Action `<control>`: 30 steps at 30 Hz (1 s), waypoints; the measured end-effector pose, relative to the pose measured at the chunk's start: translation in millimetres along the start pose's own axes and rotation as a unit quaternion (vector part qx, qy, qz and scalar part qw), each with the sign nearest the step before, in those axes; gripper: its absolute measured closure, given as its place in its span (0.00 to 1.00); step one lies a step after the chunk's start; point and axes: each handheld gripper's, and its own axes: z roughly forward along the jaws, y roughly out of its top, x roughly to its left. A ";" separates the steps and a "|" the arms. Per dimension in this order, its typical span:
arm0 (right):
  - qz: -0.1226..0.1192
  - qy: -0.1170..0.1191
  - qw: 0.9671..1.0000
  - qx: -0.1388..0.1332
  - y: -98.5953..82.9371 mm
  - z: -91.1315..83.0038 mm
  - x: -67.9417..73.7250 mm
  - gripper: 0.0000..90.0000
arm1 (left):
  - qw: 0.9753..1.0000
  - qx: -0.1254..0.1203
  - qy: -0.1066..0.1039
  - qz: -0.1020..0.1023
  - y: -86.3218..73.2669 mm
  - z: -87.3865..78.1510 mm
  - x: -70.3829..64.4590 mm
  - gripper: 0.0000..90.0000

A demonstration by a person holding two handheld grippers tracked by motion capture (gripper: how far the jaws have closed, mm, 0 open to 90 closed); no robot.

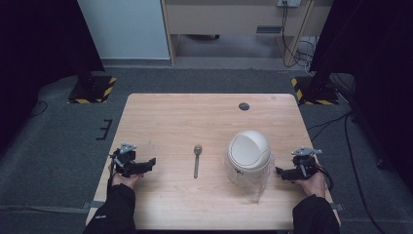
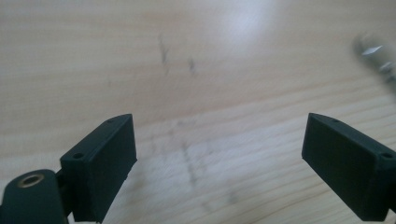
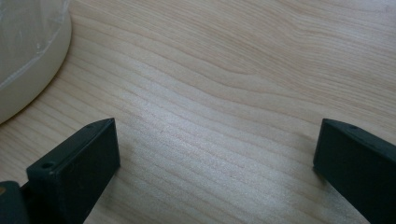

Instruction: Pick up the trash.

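Note:
A metal spoon [image 1: 196, 160] lies at the middle of the wooden table [image 1: 204, 122], bowl end away from me. To its right stands a small white bin with a domed swing lid [image 1: 249, 152], set in a clear plastic bag [image 1: 258, 187]. My left gripper [image 1: 148, 165] rests near the table's left edge, open, nothing between its jaws; a blurred bit of the spoon [image 2: 373, 53] shows at the upper right of the left gripper view. My right gripper [image 1: 281, 172] sits just right of the bin, open and empty; the bin's base [image 3: 28, 65] shows at upper left.
A dark round cable hole [image 1: 244, 106] is set in the table near its far edge. Grey carpet surrounds the table, with black stand bases marked in yellow and black [image 1: 92, 90] at both far corners and cables [image 1: 341, 126] on the floor at right.

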 end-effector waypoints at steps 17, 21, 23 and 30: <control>0.013 -0.013 1.000 -0.006 -3.1 -1.5 0.2 0.01 | 0.987 -0.110 -0.078 0.092 43.7 -32.6 -70.5 0.11; 0.013 -0.013 1.000 -0.007 -3.3 -1.4 0.3 0.01 | 0.984 -0.118 -0.088 0.097 51.1 -33.5 -79.5 0.10; 0.013 -0.015 1.000 -0.008 -3.3 -1.2 0.5 0.01 | 0.982 -0.127 -0.100 0.102 59.6 -33.3 -90.7 0.10; 0.012 -0.016 1.000 -0.009 -3.7 -1.5 1.0 0.01 | 0.973 -0.142 -0.127 0.128 81.5 -30.8 -127.1 0.10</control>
